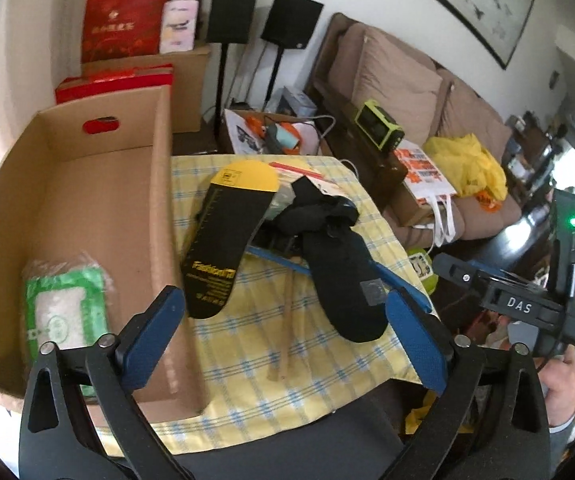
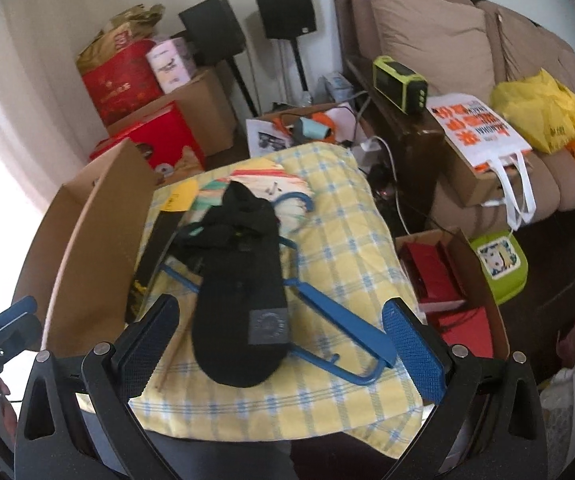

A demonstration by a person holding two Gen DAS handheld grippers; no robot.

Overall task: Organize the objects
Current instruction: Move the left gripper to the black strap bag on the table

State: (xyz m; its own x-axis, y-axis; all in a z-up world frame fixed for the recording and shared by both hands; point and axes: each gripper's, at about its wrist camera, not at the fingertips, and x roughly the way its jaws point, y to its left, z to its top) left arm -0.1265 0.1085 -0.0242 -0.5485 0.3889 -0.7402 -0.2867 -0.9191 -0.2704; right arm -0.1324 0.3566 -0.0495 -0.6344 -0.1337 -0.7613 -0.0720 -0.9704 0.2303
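On the yellow checked tablecloth lie a black and yellow insole, a black sock, a blue hanger under the sock, and thin wooden sticks. An open cardboard box stands at the table's left with a green packet inside. My left gripper is open over the near part of the cloth, between box and sock, with nothing gripped. My right gripper is open just before the toe of the sock, its pads apart from it.
A brown sofa with a white tote bag and a yellow bag stands to the right. Two black speakers and red boxes are behind the table. A floor box with red items sits beside the table's right edge.
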